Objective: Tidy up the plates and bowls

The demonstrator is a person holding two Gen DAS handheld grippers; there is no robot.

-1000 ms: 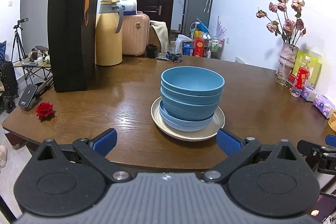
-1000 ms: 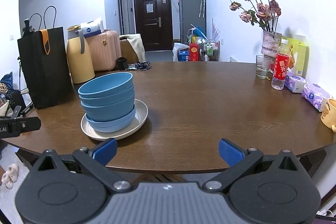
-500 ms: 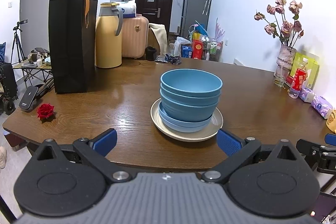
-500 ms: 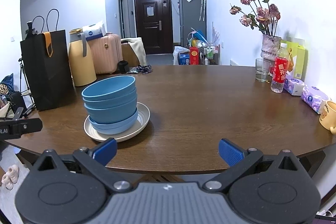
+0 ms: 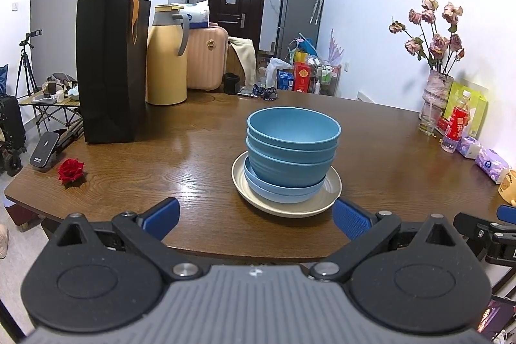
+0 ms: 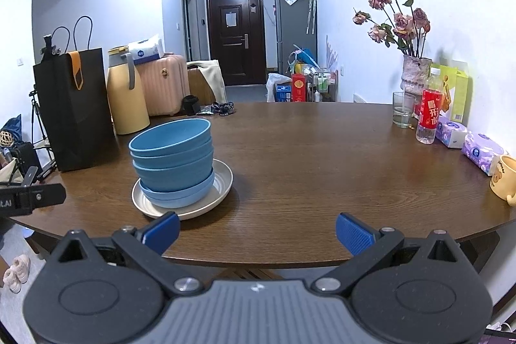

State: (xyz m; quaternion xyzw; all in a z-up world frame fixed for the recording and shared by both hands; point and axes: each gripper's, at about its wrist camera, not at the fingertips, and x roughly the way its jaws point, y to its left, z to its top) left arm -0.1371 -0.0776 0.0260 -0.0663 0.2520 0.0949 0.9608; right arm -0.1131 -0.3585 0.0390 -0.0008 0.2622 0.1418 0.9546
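A stack of blue bowls (image 5: 292, 147) (image 6: 172, 157) rests on a light-blue plate, which lies on a cream plate (image 5: 325, 199) (image 6: 222, 182) near the front of the brown wooden table (image 5: 177, 157) (image 6: 306, 150). My left gripper (image 5: 256, 218) is open at the table's front edge, just short of the stack, with nothing between its blue pads. My right gripper (image 6: 256, 231) is open too, empty, to the right of the stack at the front edge.
A black paper bag (image 5: 109, 70), a yellow thermos jug (image 5: 166, 57) and a red rose (image 5: 71, 171) stand left of the stack. Along the right edge are a vase of dried flowers (image 6: 414, 76), a glass (image 6: 403, 110), a red-labelled bottle (image 6: 429, 108), tissue packs (image 6: 480, 150) and a yellow mug (image 6: 504, 179).
Both grippers have drawn back and lifted a little, so the stack looks slightly smaller and farther. The stack itself has not moved. Both stay open.
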